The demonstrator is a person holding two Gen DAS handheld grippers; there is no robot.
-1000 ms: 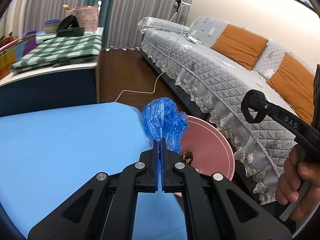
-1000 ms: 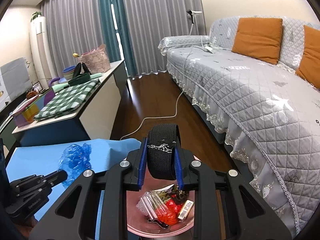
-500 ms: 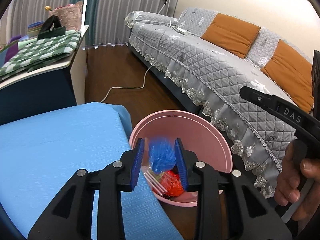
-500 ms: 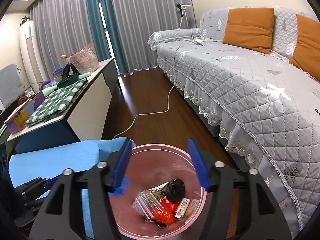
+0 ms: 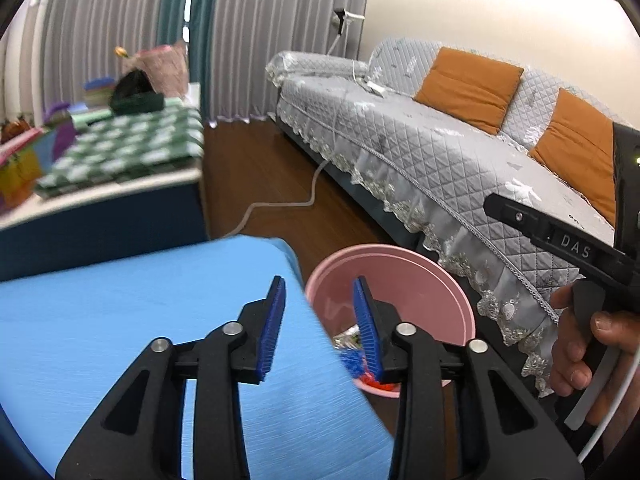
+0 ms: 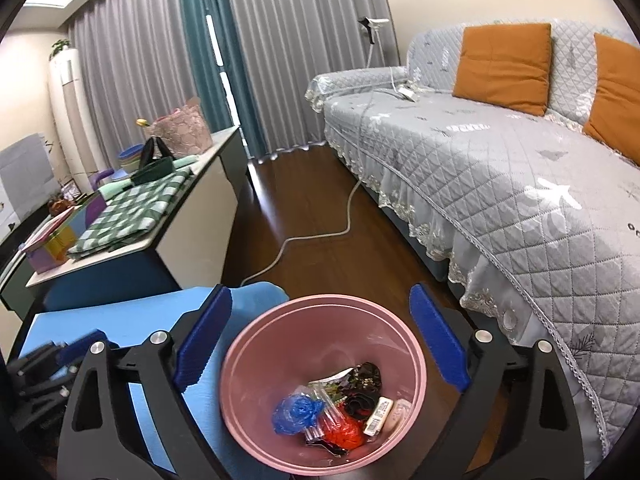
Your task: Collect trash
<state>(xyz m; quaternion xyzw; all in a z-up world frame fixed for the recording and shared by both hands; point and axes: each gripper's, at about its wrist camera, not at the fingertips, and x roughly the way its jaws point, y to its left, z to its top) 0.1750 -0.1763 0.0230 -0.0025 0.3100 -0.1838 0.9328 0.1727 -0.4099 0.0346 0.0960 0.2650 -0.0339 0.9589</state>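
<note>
A pink trash bin [image 6: 320, 312] stands on the floor by the corner of a blue-covered table [image 6: 100, 320]. Inside lie a crumpled blue plastic bag [image 6: 294, 414], a black band [image 6: 360, 398], red trash and wrappers. My right gripper [image 6: 320, 344] is wide open and empty above the bin. My left gripper [image 5: 318, 320] is open and empty over the table's edge beside the bin [image 5: 400, 272]; the blue bag [image 5: 352, 360] shows just below its right finger. The right gripper's handle [image 5: 560, 240] and the hand holding it show at the right of the left wrist view.
A grey quilted sofa [image 6: 500, 160] with orange cushions runs along the right. A white cable [image 6: 320, 236] lies on the wooden floor. A side table [image 6: 140, 216] with a green checked cloth, bowls and a pink bag stands at the back left.
My left gripper opened and dropped the blue bag into the bin, then drew back left. My right gripper opened and let the black band fall into the bin.
</note>
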